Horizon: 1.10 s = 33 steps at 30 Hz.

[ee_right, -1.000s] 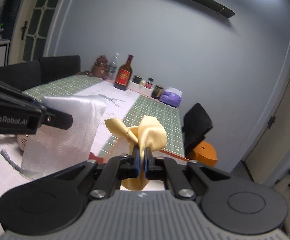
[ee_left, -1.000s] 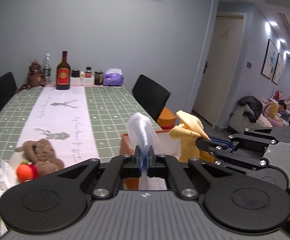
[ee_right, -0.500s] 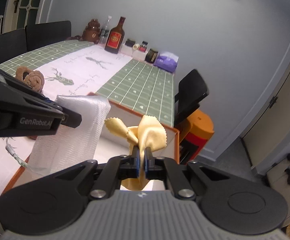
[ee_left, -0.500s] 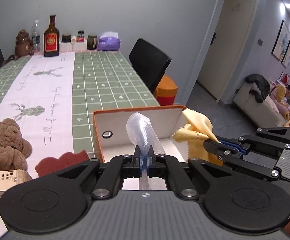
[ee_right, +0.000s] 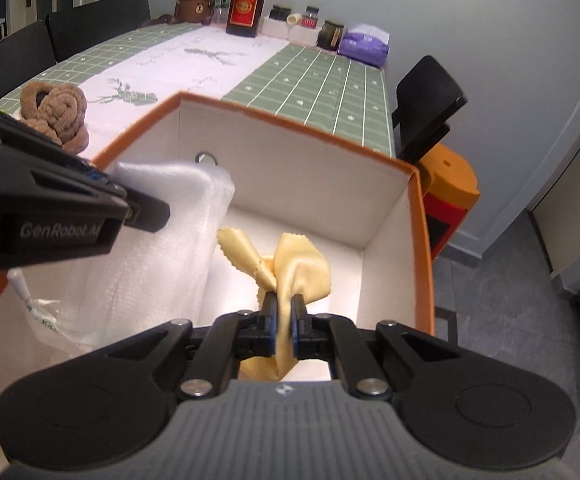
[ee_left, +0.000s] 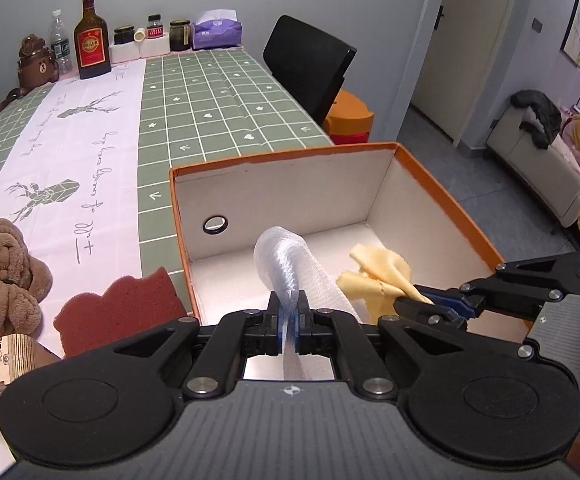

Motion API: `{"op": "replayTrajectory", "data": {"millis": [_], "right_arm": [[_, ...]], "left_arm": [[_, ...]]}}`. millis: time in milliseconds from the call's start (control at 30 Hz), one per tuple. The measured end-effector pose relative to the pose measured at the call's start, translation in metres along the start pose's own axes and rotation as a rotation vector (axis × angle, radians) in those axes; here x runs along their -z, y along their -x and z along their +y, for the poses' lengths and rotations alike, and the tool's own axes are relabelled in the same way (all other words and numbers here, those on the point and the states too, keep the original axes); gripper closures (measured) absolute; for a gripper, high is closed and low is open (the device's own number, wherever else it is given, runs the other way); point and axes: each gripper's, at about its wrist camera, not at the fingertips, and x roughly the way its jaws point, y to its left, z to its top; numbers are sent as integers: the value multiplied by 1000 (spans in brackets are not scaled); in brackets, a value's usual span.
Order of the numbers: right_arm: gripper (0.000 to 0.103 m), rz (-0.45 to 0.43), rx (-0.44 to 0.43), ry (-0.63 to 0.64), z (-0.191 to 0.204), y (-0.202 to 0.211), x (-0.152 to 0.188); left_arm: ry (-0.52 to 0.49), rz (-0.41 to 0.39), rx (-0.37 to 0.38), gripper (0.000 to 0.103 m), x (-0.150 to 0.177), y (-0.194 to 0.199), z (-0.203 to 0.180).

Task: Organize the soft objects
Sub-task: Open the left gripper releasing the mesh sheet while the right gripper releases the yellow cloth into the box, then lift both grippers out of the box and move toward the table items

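1. Our left claw [ee_left: 288, 322] is clamped on a fold of the bubble wrap [ee_left: 290, 264], with hardly any gap between the pads; the wrap arches up and forward out of the jaws and hangs inside the box [ee_left: 442, 196].
2. Our right claw [ee_right: 283, 326] is pinched tight on the yellow cloth [ee_right: 298, 268], gripping it at a bunched waist so that two zigzag-edged corners fan out ahead of the pads.
3. Both soft things are over the white floor of the orange-rimmed box, side by side, wrap to the left and cloth to the right; the box stands at the near edge of the bench [ee_left: 209, 112].
4. Long axis: the wrap runs lengthwise from the pads toward the far wall of the box, its rounded end pointing that way. The cloth has no clear long axis, being crumpled; its free corners point up and away from us.
5. Risks, as we judge them: the wrap is springy and may unroll on release, riding up the wall or covering the cloth. The two claws sit close together, so opening them at once may knock one against the other.
6. Still outside on the bench lie the brown plush [ee_left: 5, 268] and the red sponge [ee_left: 121, 312], the sponge just beside the box's left wall.
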Motion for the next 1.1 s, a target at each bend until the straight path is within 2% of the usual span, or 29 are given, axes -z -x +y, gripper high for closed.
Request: {"op": "replayTrajectory", "data": {"millis": [67, 200, 267, 367, 433, 533, 700, 767, 1100], "right_arm": [[96, 7, 0, 4, 1, -1, 1], [73, 8, 3, 14, 4, 0, -3], [72, 16, 2, 12, 6, 0, -4], [62, 19, -2, -5, 7, 0, -6], [62, 15, -1, -9, 8, 3, -8], [57, 3, 9, -8, 10, 9, -10], [36, -21, 41, -20, 16, 24, -16], [35, -37, 56, -25, 19, 32, -19], [34, -128, 70, -13, 52, 72, -32]], "left_arm": [[8, 13, -15, 94, 1, -3, 1], [36, 2, -28, 85, 0, 1, 3], [42, -8, -32, 80, -1, 5, 3], [53, -26, -29, 69, -2, 11, 4], [67, -47, -17, 56, -2, 16, 6], [75, -63, -12, 52, -4, 22, 10], [101, -92, 9, 44, -3, 35, 18], [109, -110, 13, 40, -1, 42, 21], [147, -210, 39, 37, 7, 93, 54]]}}
